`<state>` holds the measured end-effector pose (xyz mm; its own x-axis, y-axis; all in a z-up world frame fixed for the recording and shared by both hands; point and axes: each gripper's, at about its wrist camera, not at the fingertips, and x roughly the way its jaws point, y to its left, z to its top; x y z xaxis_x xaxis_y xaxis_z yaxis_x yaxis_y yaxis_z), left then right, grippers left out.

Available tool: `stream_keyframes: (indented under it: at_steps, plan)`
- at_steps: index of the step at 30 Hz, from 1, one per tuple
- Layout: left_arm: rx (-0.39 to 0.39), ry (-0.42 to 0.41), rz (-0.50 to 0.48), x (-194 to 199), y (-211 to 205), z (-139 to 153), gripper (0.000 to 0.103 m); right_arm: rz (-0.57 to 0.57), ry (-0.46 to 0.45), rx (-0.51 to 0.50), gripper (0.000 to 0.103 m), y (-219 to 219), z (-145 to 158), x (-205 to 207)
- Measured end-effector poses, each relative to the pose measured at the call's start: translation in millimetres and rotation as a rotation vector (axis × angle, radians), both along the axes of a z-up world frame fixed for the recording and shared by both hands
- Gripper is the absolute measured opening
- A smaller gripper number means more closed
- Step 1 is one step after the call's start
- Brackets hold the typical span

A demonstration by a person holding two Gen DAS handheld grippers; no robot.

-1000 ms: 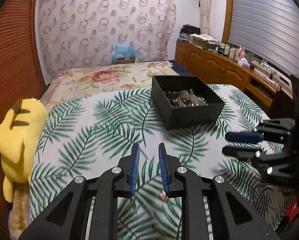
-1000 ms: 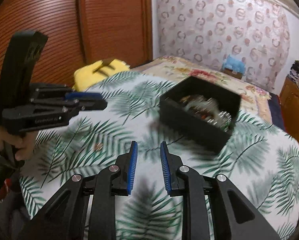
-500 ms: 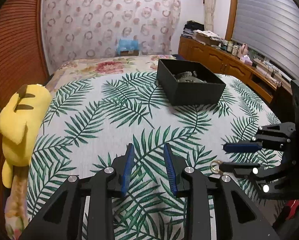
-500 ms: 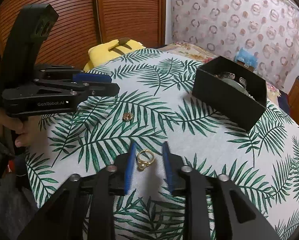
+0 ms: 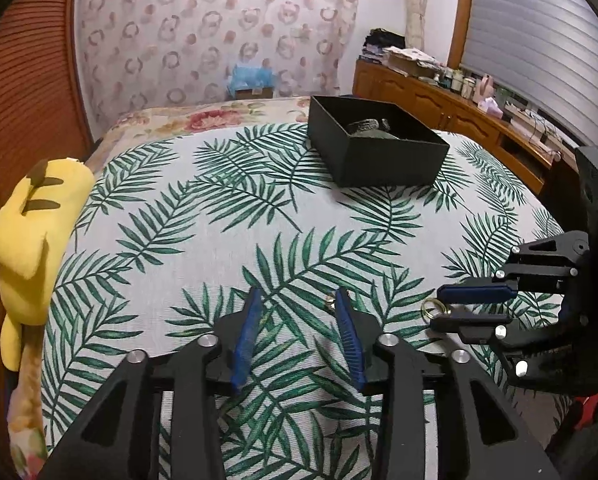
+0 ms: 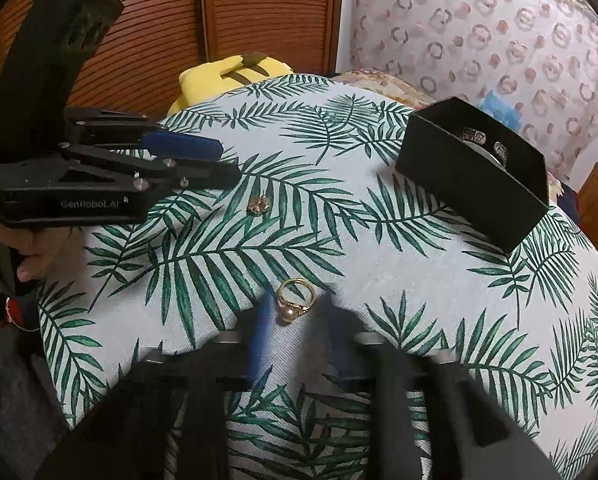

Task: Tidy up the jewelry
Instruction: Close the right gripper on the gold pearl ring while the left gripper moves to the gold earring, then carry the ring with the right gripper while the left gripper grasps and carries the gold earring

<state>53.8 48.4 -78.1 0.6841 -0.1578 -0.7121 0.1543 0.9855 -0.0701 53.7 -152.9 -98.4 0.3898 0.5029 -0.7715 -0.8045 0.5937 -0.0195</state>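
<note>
**Two wrist views, angled down over the bed**

Each fisheye looks forward and down along its own tongs, close above the leaf-print cloth [image 5: 227, 248]. Both share the cloth, the black box [image 5: 379, 152] [image 6: 471, 196] and the yellow plush [image 5: 35, 236] [image 6: 235, 72], and each sees the other tongs

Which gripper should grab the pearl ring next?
Right. The right gripper already straddles the pearl ring, jaws closing around it. The left gripper, jaws opening, sits by the small gold earring.

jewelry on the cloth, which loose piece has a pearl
The gold ring between the right tongs. It carries a round pearl; the small earring beyond it is a knotted lump without one.
</note>
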Motion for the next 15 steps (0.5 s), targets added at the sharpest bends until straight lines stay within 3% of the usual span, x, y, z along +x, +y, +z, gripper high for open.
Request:
stream_keyframes:
  at_steps: [15]
  plan:
    - [0.041, 0.038, -0.066, 12, -25, -7, 0.034, -0.037, -0.034, 0.067, 0.021, -24, 22, 5]
